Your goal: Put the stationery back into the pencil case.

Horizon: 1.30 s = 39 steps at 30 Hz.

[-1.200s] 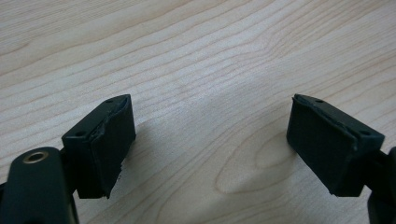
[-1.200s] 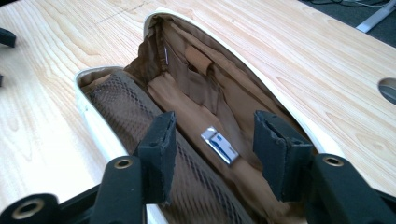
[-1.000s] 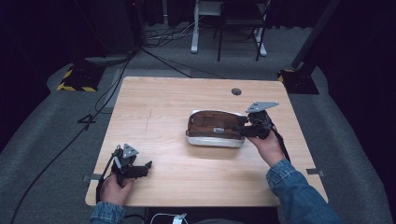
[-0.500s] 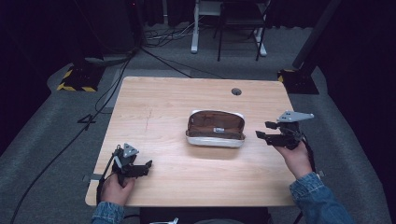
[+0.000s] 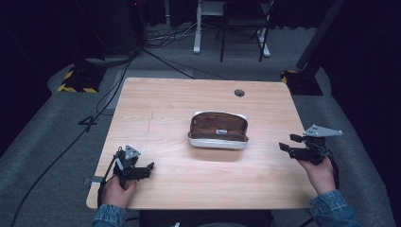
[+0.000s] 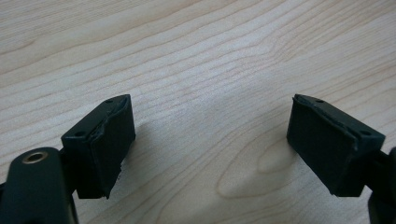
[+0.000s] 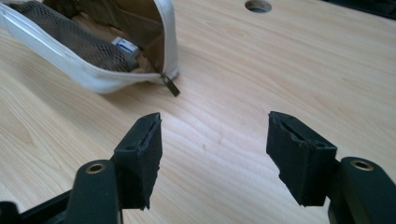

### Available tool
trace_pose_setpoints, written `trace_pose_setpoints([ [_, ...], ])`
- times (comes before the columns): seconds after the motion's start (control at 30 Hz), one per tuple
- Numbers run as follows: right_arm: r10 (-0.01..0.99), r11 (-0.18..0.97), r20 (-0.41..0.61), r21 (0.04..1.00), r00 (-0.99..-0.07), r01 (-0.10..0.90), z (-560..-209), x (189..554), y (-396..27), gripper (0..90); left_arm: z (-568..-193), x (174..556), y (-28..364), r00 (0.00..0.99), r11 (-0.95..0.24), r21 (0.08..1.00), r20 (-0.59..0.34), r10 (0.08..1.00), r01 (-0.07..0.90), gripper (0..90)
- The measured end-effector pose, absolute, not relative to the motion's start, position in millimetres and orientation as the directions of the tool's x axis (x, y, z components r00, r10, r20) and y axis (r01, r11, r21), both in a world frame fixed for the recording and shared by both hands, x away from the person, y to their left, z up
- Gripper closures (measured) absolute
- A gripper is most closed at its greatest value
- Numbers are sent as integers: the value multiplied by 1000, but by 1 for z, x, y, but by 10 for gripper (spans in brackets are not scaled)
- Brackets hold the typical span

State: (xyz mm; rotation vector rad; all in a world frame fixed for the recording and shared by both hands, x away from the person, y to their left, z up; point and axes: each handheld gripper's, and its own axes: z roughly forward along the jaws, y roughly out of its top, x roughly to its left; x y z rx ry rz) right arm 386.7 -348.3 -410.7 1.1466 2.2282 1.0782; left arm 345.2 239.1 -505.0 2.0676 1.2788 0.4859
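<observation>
Since a second ago the right tongs have drawn back from the pouch to the table's right edge, jaws wide and empty. Nearest the person, the left tongs rest by the front left corner, also wide apart over bare wood. Farther in, the white-edged brown pouch lies unzipped at mid-table, a round hole beyond it.

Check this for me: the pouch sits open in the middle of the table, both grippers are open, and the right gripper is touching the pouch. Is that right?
One part is wrong: the right gripper is not touching the pouch. The high view shows it well off to the pouch's right, near the table edge, with bare wood between them. The rest holds: the pouch lies open mid-table, and the left gripper and right gripper are both open.
</observation>
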Motion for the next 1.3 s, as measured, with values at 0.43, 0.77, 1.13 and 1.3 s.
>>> trace_pose_setpoints([
  [0.43, 852, 315, -1, 799, -523, 512, -447, 361, -367, 346, -505, 344, 237, 438, -301, 695, -23, 899, 654, 157],
  [0.77, 862, 294, 23, 791, -507, 536, -480, 350, -371, 338, -505, 344, 237, 435, -297, 695, -25, 900, 655, 155],
  [1.13, 855, 317, 37, 753, -518, 577, -499, 356, -365, 333, -505, 344, 237, 436, -298, 694, -26, 899, 655, 154],
  [1.3, 857, 344, 0, 745, -515, 571, -503, 360, -362, 240, -505, 344, 237, 436, -298, 694, -25, 900, 655, 153],
])
